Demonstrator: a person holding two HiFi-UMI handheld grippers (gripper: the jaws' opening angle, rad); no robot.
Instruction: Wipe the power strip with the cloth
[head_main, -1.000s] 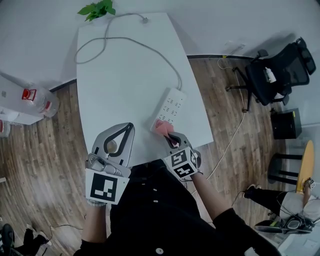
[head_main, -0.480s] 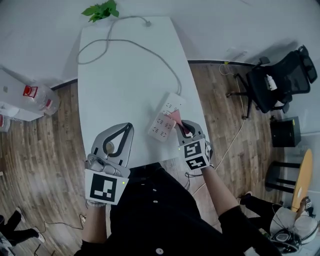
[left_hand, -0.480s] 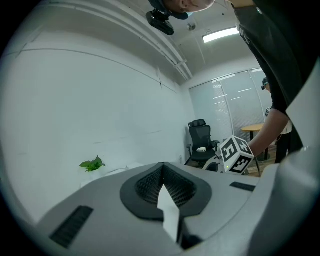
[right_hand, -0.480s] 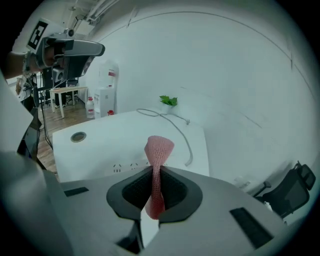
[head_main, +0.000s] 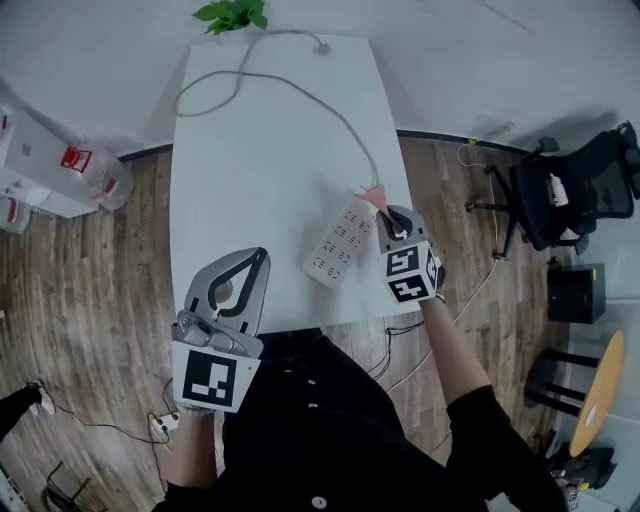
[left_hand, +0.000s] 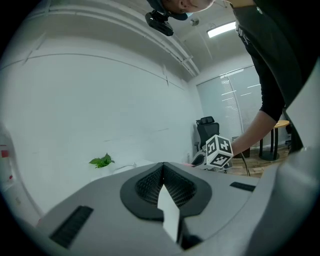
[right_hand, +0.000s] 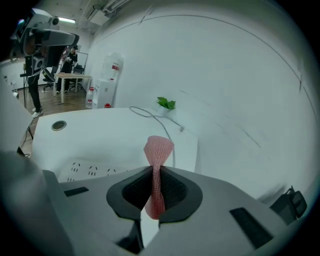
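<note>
Since half a second ago, the right gripper (head_main: 386, 210) has been carried up the power strip (head_main: 336, 244) to its cord end, and the strip has been swung to a steeper slant on the table (head_main: 250, 150). A pink cloth (head_main: 377, 193) is pinched tight between the right jaws. The left gripper (head_main: 256, 258) is kept at the near table edge, jaws together, nothing between them. One wiping pass is judged finished; a return stroke is probably wanted.

I am looking down on a white table (head_main: 250, 180) standing on a wooden floor (head_main: 90, 300). A green plant (head_main: 232, 14) is sitting at its far end. A black office chair (head_main: 580, 190) is standing well off to my right, and a clear water jug (head_main: 95, 175) is lying off to my left.
</note>
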